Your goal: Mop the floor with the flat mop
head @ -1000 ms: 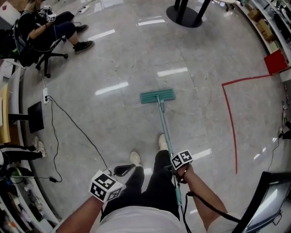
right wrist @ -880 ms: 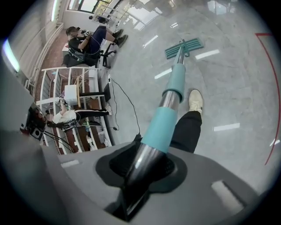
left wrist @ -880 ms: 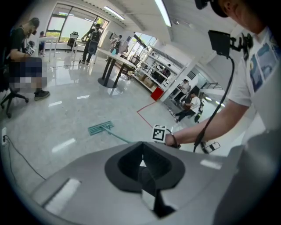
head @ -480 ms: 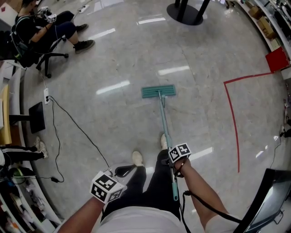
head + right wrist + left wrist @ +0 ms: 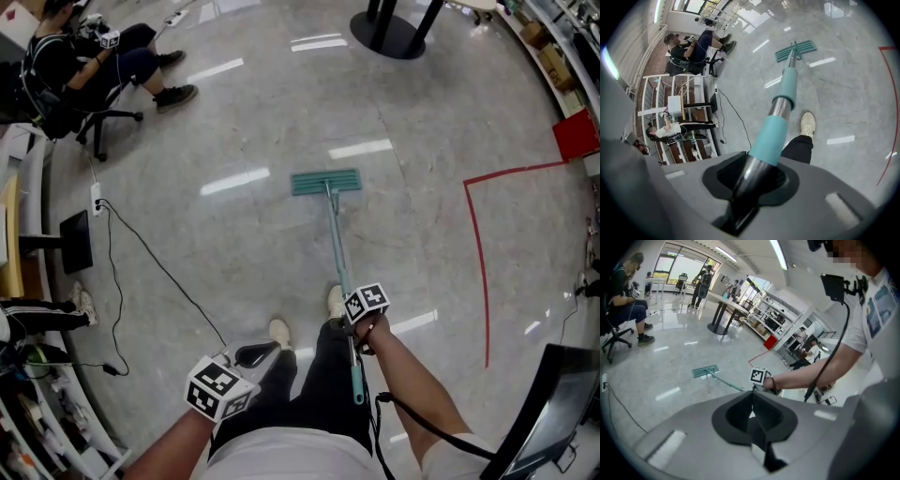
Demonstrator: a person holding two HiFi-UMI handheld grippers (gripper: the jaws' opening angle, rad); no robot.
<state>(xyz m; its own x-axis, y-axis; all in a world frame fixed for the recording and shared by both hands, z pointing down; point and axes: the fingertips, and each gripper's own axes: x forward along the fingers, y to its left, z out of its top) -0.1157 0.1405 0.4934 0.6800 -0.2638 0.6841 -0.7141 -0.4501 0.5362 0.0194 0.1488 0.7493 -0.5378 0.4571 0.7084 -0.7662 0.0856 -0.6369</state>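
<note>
Polished grey floor (image 5: 234, 122) carries the mop pad (image 5: 325, 182), lying flat, left of the red tape line (image 5: 478, 253). Our right gripper (image 5: 359, 328) clamps the mop handle (image 5: 336, 244); our left gripper (image 5: 251, 353) is closed, empty. We should press evenly, pad level.

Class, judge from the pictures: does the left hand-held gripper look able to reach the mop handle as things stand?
Probably yes. The left hand-held gripper hangs empty beside the free end of the handle, with only the person's leg near the path. Its shut jaws would have to open first.
</note>
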